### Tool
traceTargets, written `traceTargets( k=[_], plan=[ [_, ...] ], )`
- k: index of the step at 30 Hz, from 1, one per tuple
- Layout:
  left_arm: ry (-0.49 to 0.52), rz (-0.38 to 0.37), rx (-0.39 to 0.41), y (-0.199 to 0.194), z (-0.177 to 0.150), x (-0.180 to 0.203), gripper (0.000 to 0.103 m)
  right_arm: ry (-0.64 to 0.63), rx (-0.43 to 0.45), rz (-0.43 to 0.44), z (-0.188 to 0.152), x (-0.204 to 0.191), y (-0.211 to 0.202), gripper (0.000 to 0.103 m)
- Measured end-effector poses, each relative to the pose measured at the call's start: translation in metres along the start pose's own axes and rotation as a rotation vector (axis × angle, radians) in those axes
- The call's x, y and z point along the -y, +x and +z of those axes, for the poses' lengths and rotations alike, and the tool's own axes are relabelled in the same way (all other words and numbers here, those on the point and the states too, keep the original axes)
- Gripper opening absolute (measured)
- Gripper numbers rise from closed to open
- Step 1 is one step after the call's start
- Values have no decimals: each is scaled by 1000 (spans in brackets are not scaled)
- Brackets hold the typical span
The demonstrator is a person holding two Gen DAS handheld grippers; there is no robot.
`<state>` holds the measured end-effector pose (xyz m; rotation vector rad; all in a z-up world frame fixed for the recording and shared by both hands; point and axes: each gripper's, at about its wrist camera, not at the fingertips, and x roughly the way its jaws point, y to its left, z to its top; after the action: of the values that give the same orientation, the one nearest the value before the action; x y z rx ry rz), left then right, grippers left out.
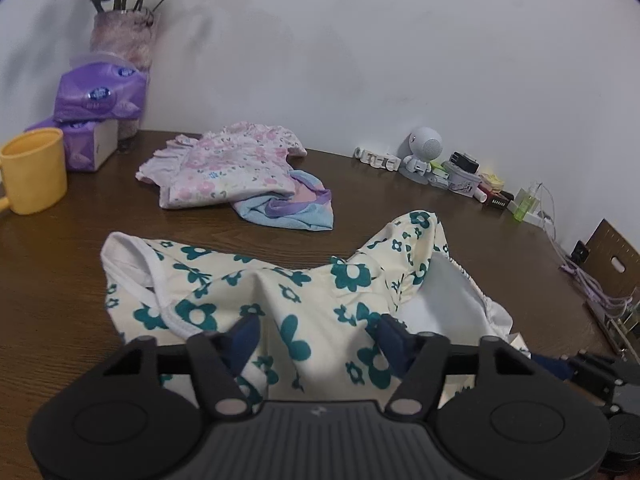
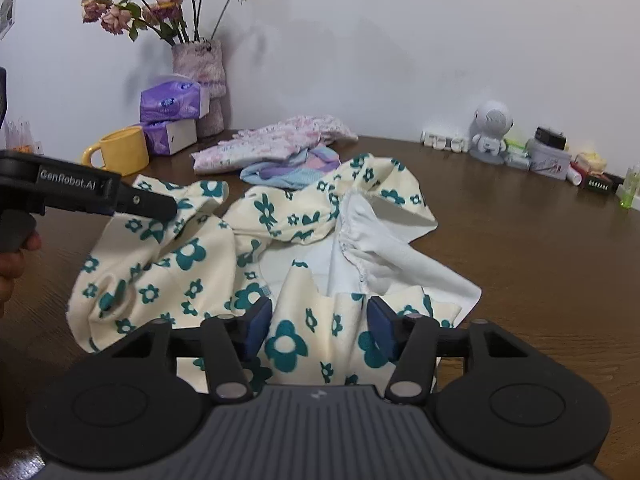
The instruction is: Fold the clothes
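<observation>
The left gripper [image 1: 318, 330] has matte black linkage arms and dark blue padded fingers [image 1: 246, 330], which stand apart with a raised ridge of the cream floral garment [image 1: 280, 300] between them. Whether the pads actually press the cloth cannot be told, since fabric hides their tips. The right gripper [image 2: 320, 322] is built alike, its blue pads [image 2: 260, 320] parted around a lower fold of the same garment [image 2: 296, 332], and again contact is unclear.

The garment is soft cream cloth printed with teal flowers of mixed size. It has white ribbed trim at one opening and a plain white lining with a gathered, elasticated edge. It lies crumpled and partly turned inside out, with nothing folded flat. It starts directly under both grippers and spreads forward from them across the dark wood-grain table [image 1: 60, 280].

Further ahead of the left gripper, apart from the floral piece, lies a pink-flowered garment [image 1: 224, 168] overlapping a blue and purple cloth [image 1: 296, 208]. Off to its left stands a smooth yellow mug [image 1: 34, 170], with glossy purple tissue packs [image 1: 96, 96] stacked behind it and a fuzzy pink vase of dried roses [image 2: 198, 60] by the wall. Ahead to the right, a small white rounded robot figure [image 1: 424, 152] sits among little boxes and bottles.
</observation>
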<state>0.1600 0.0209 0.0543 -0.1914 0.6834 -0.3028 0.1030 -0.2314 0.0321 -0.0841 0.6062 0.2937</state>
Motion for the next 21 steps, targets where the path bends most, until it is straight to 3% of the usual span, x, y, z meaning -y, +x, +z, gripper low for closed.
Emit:
traceTargets(
  k=[1,5,9,14,21],
  plan=[
    [-7,-8,-4,2,0,-1,49,1,-5,-3,0,1,2,49],
    [-29,-29,2,3,-2,-8,9,13,-12,11,-1,7,5,18],
    [-33,-31,48,-11,-4,-16,3,45,6,24,-2,14,2,8],
    [-6,4,106,-46,-14,-29,1,90,47,24,-4,23,-14,7],
    [-76,48,151,-90,-38,-53,1,156,63,21,-8,31,-29,7]
  ],
)
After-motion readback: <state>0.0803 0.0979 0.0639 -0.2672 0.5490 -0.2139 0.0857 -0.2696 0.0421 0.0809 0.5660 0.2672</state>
